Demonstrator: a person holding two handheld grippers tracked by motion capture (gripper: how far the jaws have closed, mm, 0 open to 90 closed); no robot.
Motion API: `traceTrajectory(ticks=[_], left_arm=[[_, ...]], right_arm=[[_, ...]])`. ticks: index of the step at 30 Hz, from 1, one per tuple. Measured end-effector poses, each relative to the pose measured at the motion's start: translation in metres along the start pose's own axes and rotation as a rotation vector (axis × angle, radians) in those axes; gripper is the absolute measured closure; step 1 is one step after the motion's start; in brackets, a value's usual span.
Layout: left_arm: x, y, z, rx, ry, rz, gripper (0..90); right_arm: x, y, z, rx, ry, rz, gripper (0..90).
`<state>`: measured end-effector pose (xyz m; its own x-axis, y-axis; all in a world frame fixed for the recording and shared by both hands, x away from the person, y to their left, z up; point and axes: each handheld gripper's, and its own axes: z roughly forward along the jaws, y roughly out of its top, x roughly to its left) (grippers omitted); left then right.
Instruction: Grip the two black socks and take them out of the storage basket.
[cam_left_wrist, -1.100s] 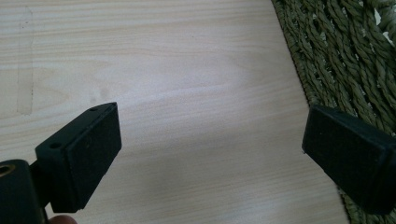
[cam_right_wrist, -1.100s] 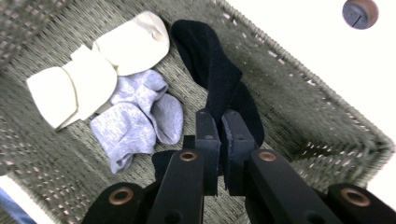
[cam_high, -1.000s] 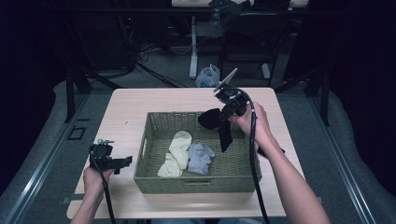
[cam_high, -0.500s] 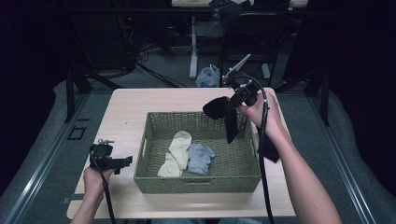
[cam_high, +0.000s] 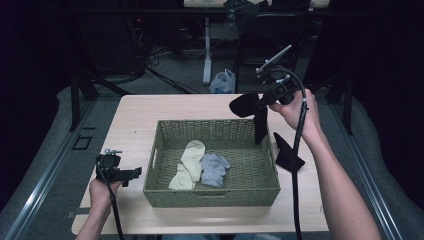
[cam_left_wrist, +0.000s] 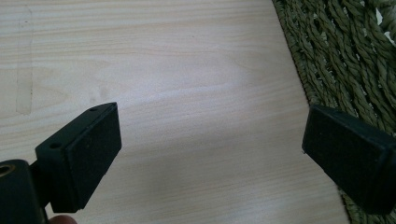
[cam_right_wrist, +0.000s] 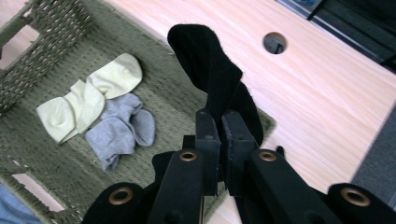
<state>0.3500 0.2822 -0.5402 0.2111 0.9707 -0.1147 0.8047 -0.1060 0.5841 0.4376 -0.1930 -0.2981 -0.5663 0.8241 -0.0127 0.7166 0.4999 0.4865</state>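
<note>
A green woven basket (cam_high: 165, 187) stands mid-table with a pale yellow sock (cam_high: 187, 161) and a grey sock (cam_high: 215, 169) inside. My right gripper (cam_high: 262, 102) is raised over the basket's back right corner, shut on a black sock (cam_high: 243, 105) that droops from it. In the right gripper view the black sock (cam_right_wrist: 210, 70) sticks up from the closed right gripper (cam_right_wrist: 219, 116), above the yellow sock (cam_right_wrist: 88, 100) and grey sock (cam_right_wrist: 121, 128). A second black sock (cam_high: 287, 152) lies on the table right of the basket. My left gripper (cam_high: 127, 174) rests open left of the basket, empty (cam_left_wrist: 210, 140).
The wooden table (cam_high: 135, 115) has bare room left of and behind the basket. A round cable hole (cam_right_wrist: 274, 43) sits in the tabletop beyond the basket. The basket wall (cam_left_wrist: 336, 56) is close to my left gripper's right side. Dark stands and a bag (cam_high: 224, 80) lie past the far edge.
My right gripper has risen and moved right and back with the black sock, from over the basket's interior to its back right corner. The left gripper has stayed put.
</note>
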Motion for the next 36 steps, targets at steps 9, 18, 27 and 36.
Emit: traceTrajectory(ticks=[9, 18, 27, 36], left_arm=[[0.0, 0.0, 0.0, -0.002, 0.002, -0.002, 4.6], [-0.001, 0.0, 0.0, 0.0, 0.001, 0.0, 4.6], [-0.001, 0.0, 0.0, 0.0, 0.005, -0.001, 4.6], [-0.001, 0.0, 0.0, 0.002, 0.005, 0.0, 4.6]], right_arm=[[-0.03, -0.02, -0.026, -0.038, -0.051, 0.064, 87.1], [-0.063, -0.048, -0.032, -0.043, -0.108, 0.157, 87.1], [-0.088, -0.077, -0.008, 0.006, -0.151, 0.223, 87.1], [-0.102, -0.101, 0.04, 0.073, -0.157, 0.274, 87.1]])
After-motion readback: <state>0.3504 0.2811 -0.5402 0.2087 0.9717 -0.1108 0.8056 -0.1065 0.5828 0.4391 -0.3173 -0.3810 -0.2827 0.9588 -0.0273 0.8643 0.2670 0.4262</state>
